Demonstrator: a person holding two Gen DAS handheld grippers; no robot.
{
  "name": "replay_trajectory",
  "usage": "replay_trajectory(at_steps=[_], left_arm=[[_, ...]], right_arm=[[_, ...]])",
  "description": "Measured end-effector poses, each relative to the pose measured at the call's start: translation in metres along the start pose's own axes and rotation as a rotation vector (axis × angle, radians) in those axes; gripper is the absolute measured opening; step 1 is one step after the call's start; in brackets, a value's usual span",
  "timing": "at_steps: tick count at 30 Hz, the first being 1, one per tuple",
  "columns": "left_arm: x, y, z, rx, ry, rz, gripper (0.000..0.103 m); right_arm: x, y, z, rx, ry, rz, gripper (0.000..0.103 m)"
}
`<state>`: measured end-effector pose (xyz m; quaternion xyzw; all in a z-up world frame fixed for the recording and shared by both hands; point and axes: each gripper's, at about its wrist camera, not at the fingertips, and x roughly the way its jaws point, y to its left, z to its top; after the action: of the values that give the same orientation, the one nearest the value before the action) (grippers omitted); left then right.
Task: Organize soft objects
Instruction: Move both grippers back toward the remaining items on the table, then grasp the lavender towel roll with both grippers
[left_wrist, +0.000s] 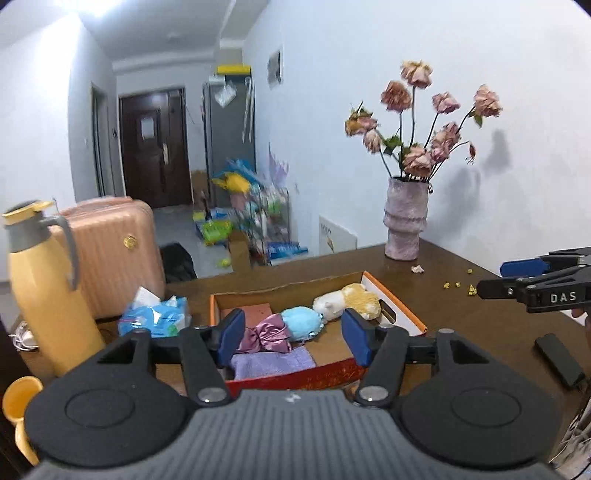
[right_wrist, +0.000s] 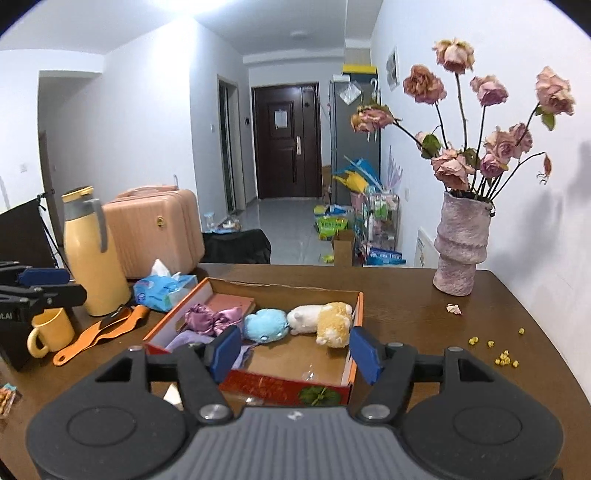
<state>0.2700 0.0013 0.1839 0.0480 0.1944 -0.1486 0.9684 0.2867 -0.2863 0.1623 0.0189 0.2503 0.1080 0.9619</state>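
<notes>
An open cardboard box (left_wrist: 402, 310) (right_wrist: 173, 314) with an orange rim and a red front lies on the brown table. Inside it lie a blue plush (left_wrist: 303, 321) (right_wrist: 264, 326), a white-and-tan plush (left_wrist: 347, 301) (right_wrist: 321, 321), a purple satin bow (left_wrist: 266, 334) (right_wrist: 210, 317) and a lilac cloth (left_wrist: 273, 362) (right_wrist: 184, 339). My left gripper (left_wrist: 293, 332) (right_wrist: 72, 284) hovers open before the box's near left side. My right gripper (right_wrist: 295, 350) (left_wrist: 495, 278) hovers open before its front. Neither has anything between its blue pads.
A yellow thermos jug (left_wrist: 48, 295) (right_wrist: 92, 258), a yellow mug (right_wrist: 51, 332), a blue tissue pack (right_wrist: 162, 288) and an orange strap (right_wrist: 96, 332) stand left of the box. A vase of dried roses (right_wrist: 460, 243) and yellow crumbs (right_wrist: 506, 356) are on the right. A black object (left_wrist: 559, 358) lies near the right edge.
</notes>
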Motion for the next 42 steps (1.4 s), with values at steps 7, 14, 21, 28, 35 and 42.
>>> replay_trajectory(at_steps=[7, 14, 21, 28, 35, 42], left_arm=[[-0.065, -0.017, -0.093, -0.023, -0.071, 0.031, 0.072], [-0.119, -0.023, -0.175, -0.069, -0.035, 0.041, 0.079], [-0.121, -0.019, -0.190, -0.091, 0.002, 0.036, 0.082], [-0.087, -0.020, -0.200, -0.123, 0.081, -0.007, 0.082], [-0.041, -0.029, -0.191, -0.115, 0.110, -0.084, 0.082], [-0.010, -0.043, -0.172, -0.090, 0.101, -0.136, 0.083]], right_arm=[[-0.065, 0.033, -0.090, -0.038, -0.105, -0.003, 0.078], [-0.115, 0.067, -0.186, -0.024, -0.126, -0.091, 0.083], [-0.123, 0.068, -0.208, 0.057, -0.095, -0.051, 0.083], [-0.098, 0.064, -0.220, 0.099, -0.063, -0.066, 0.083], [-0.051, 0.055, -0.216, 0.144, -0.011, -0.069, 0.083], [0.024, 0.054, -0.189, 0.158, 0.054, -0.073, 0.080]])
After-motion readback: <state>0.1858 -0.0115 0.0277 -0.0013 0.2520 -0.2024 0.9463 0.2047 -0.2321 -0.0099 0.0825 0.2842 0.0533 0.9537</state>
